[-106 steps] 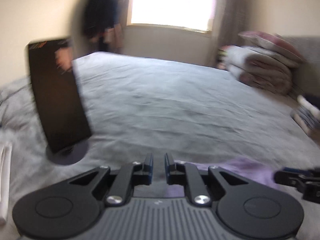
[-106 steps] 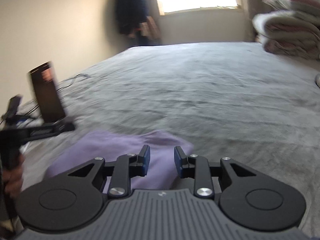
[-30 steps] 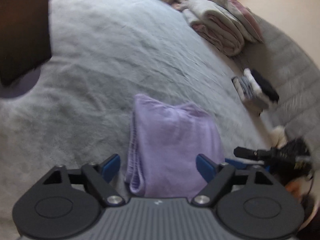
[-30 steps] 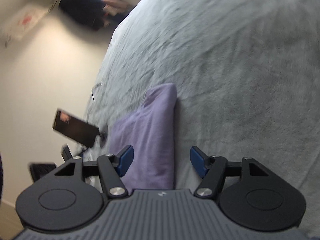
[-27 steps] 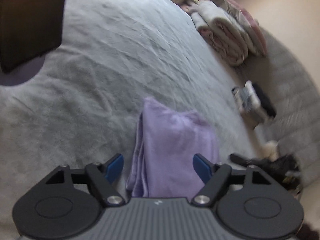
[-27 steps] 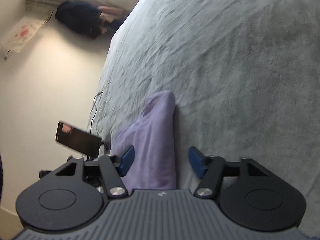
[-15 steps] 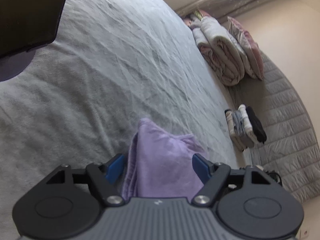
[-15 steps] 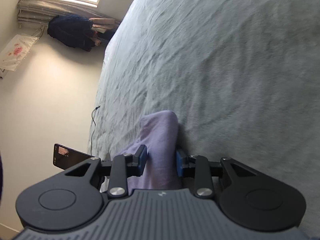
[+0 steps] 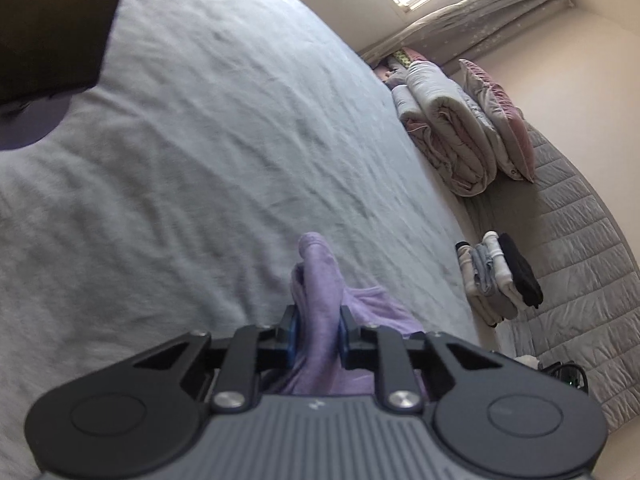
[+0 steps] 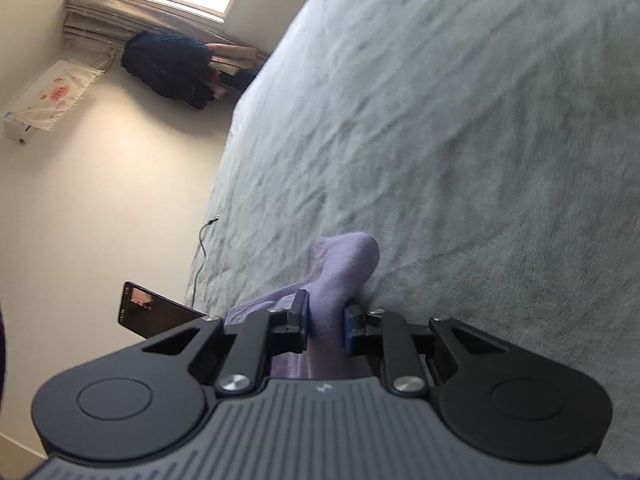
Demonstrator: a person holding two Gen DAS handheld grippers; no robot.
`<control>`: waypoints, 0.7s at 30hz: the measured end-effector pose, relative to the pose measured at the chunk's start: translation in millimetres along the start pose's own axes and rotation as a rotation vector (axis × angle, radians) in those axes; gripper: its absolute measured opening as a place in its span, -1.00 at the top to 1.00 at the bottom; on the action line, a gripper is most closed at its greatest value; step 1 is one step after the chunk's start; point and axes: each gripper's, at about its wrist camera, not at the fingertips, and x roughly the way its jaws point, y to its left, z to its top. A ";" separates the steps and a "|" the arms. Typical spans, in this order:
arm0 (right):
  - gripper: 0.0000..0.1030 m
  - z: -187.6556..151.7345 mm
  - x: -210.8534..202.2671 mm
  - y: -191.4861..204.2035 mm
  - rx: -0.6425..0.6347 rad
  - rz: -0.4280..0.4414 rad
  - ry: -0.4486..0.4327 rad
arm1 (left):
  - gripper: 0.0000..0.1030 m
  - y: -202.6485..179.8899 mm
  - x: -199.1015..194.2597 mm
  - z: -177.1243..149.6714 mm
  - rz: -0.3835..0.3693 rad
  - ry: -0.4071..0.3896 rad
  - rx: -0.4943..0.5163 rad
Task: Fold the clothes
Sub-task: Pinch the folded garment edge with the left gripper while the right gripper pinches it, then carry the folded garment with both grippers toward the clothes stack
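The folded lilac fleece garment (image 9: pixel 320 304) lies on the grey bedspread (image 9: pixel 200 160), toward the bed's near edge, with one bunched end pinched upward in each wrist view. The left gripper (image 9: pixel 317 330) is closing, its blue pads pressed on a thick fold of the cloth; the right gripper (image 10: pixel 326 322) is likewise closing on the opposite end (image 10: pixel 340 276), cloth filling the gap between its pads. Judgement: the step in hand is securing both ends before lifting or shifting the bundle. To do it well, both grips should catch every layer, not merely the top ply, and both hands should rise together so the fold holds. A stack of folded clothes (image 9: pixel 496 280) sits by the quilted headboard (image 9: pixel 580 240), well apart.
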 end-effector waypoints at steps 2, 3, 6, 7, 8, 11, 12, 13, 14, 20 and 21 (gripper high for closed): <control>0.63 0.7 -7.5 5.1 -0.016 -0.003 -0.021 | 0.64 -11.6 -1.4 -0.9 -0.009 -0.013 0.013; 0.64 1.7 -10.5 7.8 -0.025 -0.003 -0.030 | 0.64 -18.3 -1.4 -1.3 -0.013 -0.019 0.022; 0.64 7.9 -22.3 14.2 -0.048 0.005 -0.058 | 0.64 -43.6 4.0 -2.7 -0.015 -0.030 0.063; 0.64 11.5 -26.8 15.8 -0.053 0.008 -0.069 | 0.65 -53.3 6.3 -3.1 -0.018 -0.032 0.076; 0.64 15.7 -30.9 17.5 -0.058 0.012 -0.081 | 0.65 -63.0 8.7 -3.5 -0.021 -0.035 0.090; 0.65 30.4 -48.7 19.1 -0.064 0.019 -0.132 | 0.65 -93.7 17.1 -3.6 -0.043 -0.049 0.122; 0.65 35.5 -52.9 19.7 -0.064 0.020 -0.151 | 0.65 -103.5 20.0 -3.6 -0.052 -0.054 0.131; 0.65 41.3 -58.0 20.2 -0.064 0.021 -0.171 | 0.65 -114.2 23.8 -3.8 -0.060 -0.058 0.140; 0.65 47.8 -65.0 20.1 -0.062 0.022 -0.196 | 0.65 -126.4 29.3 -4.1 -0.070 -0.059 0.147; 0.65 88.4 -116.2 9.6 -0.070 0.007 -0.305 | 0.66 -197.0 70.9 -7.5 -0.112 -0.031 0.203; 0.66 95.8 -124.9 7.0 -0.074 0.004 -0.321 | 0.66 -208.1 78.5 -9.1 -0.118 -0.027 0.210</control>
